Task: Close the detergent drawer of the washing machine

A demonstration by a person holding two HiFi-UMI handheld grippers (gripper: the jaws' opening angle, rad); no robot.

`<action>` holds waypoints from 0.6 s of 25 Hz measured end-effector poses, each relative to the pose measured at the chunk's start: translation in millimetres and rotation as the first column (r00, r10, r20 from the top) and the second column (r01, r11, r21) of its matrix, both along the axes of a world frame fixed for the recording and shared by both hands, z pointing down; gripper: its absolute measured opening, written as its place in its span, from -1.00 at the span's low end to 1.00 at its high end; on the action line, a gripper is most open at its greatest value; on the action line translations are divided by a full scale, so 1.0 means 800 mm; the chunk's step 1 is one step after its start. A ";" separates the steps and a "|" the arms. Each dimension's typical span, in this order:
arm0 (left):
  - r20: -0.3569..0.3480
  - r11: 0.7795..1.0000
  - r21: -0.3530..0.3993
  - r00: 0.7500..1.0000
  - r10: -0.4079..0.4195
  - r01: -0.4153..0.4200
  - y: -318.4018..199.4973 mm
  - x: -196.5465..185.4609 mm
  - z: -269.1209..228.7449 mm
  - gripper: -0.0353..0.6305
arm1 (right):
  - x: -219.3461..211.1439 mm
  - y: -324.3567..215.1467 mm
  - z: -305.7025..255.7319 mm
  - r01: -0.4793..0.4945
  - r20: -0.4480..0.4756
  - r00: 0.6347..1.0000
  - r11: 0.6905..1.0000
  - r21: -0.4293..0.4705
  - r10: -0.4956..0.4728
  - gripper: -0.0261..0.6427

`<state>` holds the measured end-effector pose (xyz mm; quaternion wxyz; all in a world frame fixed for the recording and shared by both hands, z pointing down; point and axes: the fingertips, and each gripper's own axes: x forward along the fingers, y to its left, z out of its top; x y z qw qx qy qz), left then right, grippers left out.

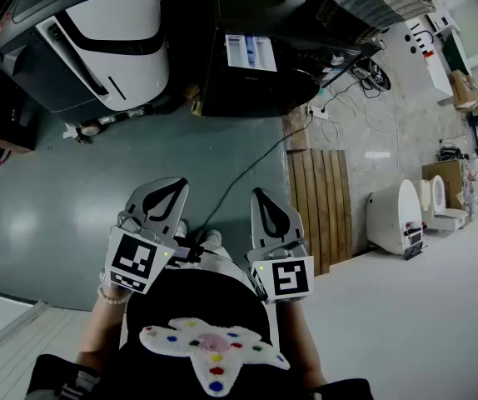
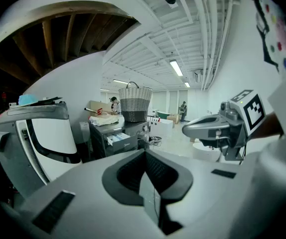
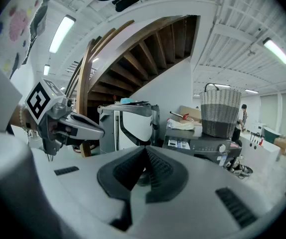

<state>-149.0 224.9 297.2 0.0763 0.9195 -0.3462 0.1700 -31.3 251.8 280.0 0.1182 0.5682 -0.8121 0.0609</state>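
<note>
1. The approach is the step in hand; nothing has touched the washing machine [image 1: 256, 86] yet. It is the dark unit with a wicker laundry basket [image 1: 372, 2] on its top.
2. The detergent drawer [image 1: 250, 52] stands out from the machine's front at its upper left corner, its white and blue compartments showing from above. At this range it seems to be pulled most of the way out.
3. The left gripper [image 1: 169, 188] and right gripper [image 1: 262, 197] hang side by side close to the person's body, well apart from the machine and pointing roughly towards it. Both have their jaws pressed together with nothing between them.
4. A dark cable [image 1: 239, 173] runs across the floor from the machine towards the person, and wooden decking [image 1: 322, 194] lies to its right.
5. The next move calls for walking up to the machine, bringing one closed gripper tip squarely onto the drawer's front face, and pushing straight in along its slide until it sits flush.
</note>
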 end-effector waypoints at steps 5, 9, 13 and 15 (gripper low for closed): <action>0.001 1.000 0.000 1.000 0.001 -0.001 0.000 0.001 0.000 -0.87 | -0.003 0.000 -0.002 0.007 0.000 1.000 1.000 0.005 -0.007 -0.92; 0.002 1.000 0.001 1.000 0.000 0.000 0.002 0.004 0.002 -0.87 | -0.002 0.001 -0.001 0.009 0.007 1.000 1.000 0.006 -0.009 -0.92; 0.005 1.000 0.000 1.000 -0.005 0.005 0.004 0.004 0.002 -0.87 | -0.001 0.004 -0.001 0.012 0.010 1.000 1.000 0.004 -0.012 -0.92; 0.007 1.000 0.001 1.000 -0.008 0.008 0.004 0.005 0.002 -0.87 | 0.000 0.004 -0.002 0.016 0.011 1.000 1.000 0.005 -0.016 -0.92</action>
